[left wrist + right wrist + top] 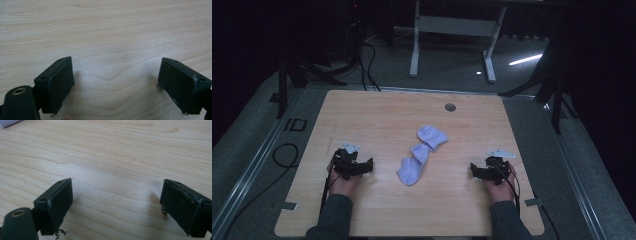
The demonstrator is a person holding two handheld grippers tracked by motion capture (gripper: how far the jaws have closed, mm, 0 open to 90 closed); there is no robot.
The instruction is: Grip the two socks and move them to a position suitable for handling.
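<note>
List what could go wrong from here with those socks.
The two white socks lie overlapping mid-table, so a grab may lift both at once. They are limp and flat on the table; open jaws may scrape wood and pinch only a thin fold. Both the left gripper and right gripper start apart from them.

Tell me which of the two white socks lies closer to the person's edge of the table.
The lower sock, the one running down-left towards the near edge. The other sock lies farther up the table, towards the round grommet.

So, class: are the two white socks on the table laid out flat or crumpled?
Crumpled. The upper sock is bunched into a lump and the lower sock lies bent and creased, the two overlapping mid-table.
</note>
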